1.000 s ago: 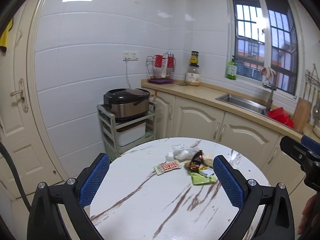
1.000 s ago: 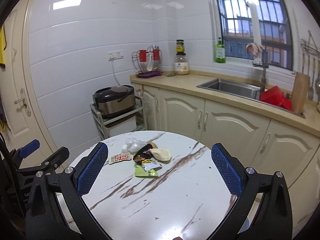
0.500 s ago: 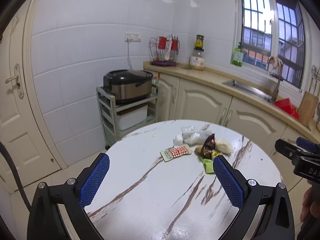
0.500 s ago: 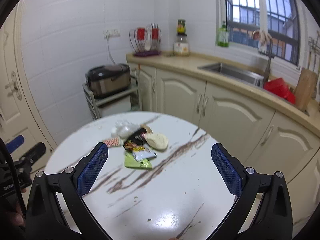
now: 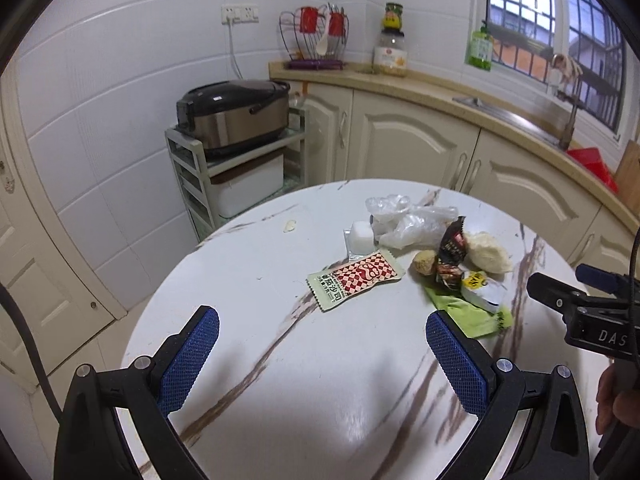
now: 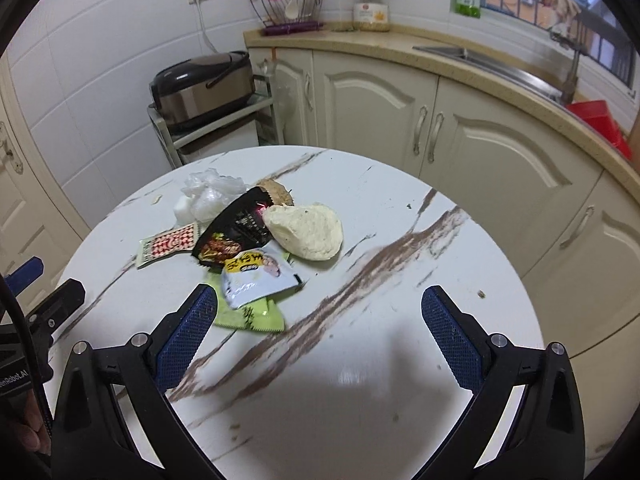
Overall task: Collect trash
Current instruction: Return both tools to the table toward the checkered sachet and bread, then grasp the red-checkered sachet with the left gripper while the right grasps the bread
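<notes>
White wall tiles and cream cabinets back a round marble-patterned bench [image 5: 320, 380] streaked with brown veins. Trash lies in one loose cluster toward the bench's far side, nearer the cabinets than the near edge.

From the left wrist view, a red-and-white checkered sachet [image 5: 355, 280] lies flat at the cluster's near-left end, apart from the rest by a thin gap. Behind it sits a small white cube in a clear holder [image 5: 361, 239], touching a crumpled clear plastic bag [image 5: 412, 222]. To the right stand a small brown lump [image 5: 425, 263], a black snack wrapper [image 5: 452, 254] and a pale doughy lump [image 5: 489, 253], pressed together. A white-and-yellow packet [image 5: 482, 289] rests on a green wrapper [image 5: 466, 312], which reaches closest to the near edge.

From the right wrist view the same heap shows with the white-and-yellow packet [image 6: 256, 276] overlapping the green wrapper [image 6: 250, 314] and the black wrapper [image 6: 236, 230] leaning against the doughy lump [image 6: 308, 232].

Left gripper [image 5: 322, 350] hovers over the near part of the bench, its blue-padded fingers [image 5: 192, 354] spread wide and holding nothing. Right gripper [image 6: 320, 334] hangs likewise over the bench, fingers [image 6: 450, 334] wide apart and empty; its left pad sits just beside the green wrapper.

A rice cooker [image 5: 234, 114] sits on a small shelf rack by the wall.
</notes>
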The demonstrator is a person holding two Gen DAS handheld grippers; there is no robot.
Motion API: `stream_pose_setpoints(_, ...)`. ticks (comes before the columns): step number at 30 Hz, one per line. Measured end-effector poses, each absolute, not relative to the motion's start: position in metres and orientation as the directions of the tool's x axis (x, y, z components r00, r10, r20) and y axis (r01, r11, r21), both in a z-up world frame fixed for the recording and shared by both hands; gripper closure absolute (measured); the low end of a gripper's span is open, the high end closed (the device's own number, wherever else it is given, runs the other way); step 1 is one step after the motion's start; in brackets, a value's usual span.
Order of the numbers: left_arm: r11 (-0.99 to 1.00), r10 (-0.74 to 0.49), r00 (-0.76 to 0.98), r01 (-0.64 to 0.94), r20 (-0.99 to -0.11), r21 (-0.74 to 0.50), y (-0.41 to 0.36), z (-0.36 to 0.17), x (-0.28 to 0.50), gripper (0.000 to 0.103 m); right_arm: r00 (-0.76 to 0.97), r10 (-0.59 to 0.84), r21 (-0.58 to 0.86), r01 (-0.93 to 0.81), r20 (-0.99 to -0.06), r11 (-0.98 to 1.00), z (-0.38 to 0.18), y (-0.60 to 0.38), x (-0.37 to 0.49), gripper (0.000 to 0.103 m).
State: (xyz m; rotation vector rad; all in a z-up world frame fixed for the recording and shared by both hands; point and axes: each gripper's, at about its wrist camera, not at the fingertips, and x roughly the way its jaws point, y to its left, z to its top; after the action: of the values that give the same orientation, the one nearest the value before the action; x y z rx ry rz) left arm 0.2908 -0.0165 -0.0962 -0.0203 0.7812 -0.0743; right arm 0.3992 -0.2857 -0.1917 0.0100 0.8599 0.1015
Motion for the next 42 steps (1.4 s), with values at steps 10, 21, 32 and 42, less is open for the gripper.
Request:
stream_pose_setpoints(10, 0.99, -0.062, 0.633, 0.139, -0.772, 0.034, -0.017, -0.136, 0.403, 0.001, 0.565, 0.119, 0.06, -0.123, -0.816, 0.991, -0.23, -0.289, 0.466, 0.004)
stream_pose_setpoints(21, 0.966, -0.174, 0.579, 0.258, -0.797, -0.023, -0.029, -0.162, 0.458, 0.031, 0.538, 0.17, 0.053, -0.227, -0.825, 0.973, -0.247, -0.276, 0.488, 0.033)
stream_pose_setpoints(32, 0.949, -0.28, 0.56, 0.281, -0.78, -0.14, -0.003, -0.166, 0.442, 0.086, 0.546, 0.214, 0.112, -0.215, -0.81, 0.97, -0.242, -0.289, 0.474, 0.051)
stream_pose_setpoints(42, 0.935, -0.321, 0.547, 0.313, -0.773, -0.167, 0.005, -0.158, 0.415, 0.094, 0.557, 0.224, 0.129, -0.205, -0.8, 0.97, -0.236, -0.296, 0.457, 0.052)
